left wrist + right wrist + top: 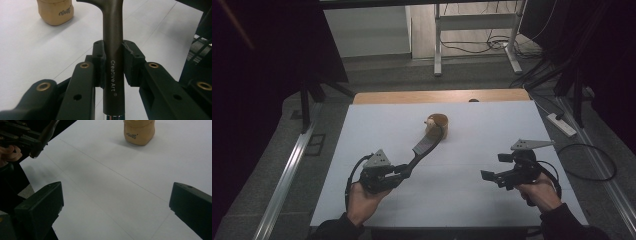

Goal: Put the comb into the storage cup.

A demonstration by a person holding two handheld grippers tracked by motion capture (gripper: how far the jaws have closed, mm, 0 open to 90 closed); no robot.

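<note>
I have the dark grey slotted spatula with a long round handle [113, 57] clamped in my left tongs [113, 62]; the two black pads press on either side of the handle, just above the white lettering "Creative Art" printed along it. In the high view the spatula [424, 146] slants up and away from the left tongs [404, 171], its flat slotted blade raised off the worktop and ending at the mouth of the tan, squat rounded jar [437, 126]. I cannot tell whether the blade touches the jar's rim or merely hangs over it. The jar stands upright near the middle of the white worktop [472, 200], towards its far half, with a small dark label on its side that is too small to read.

My left hand [362, 200] holds its tongs over the near left part of the worktop, a cable looping from the body. My right tongs [490, 177] are well apart from the spatula and jar, over the near right part, pointing left across the surface. In the right gripper view their jaws stand wide with nothing but bare white worktop between them, the jar [139, 131] far ahead and the left tongs [35, 145] off at the upper left.

A strip of bare wood [442, 96] shows along the worktop's far edge.
</note>
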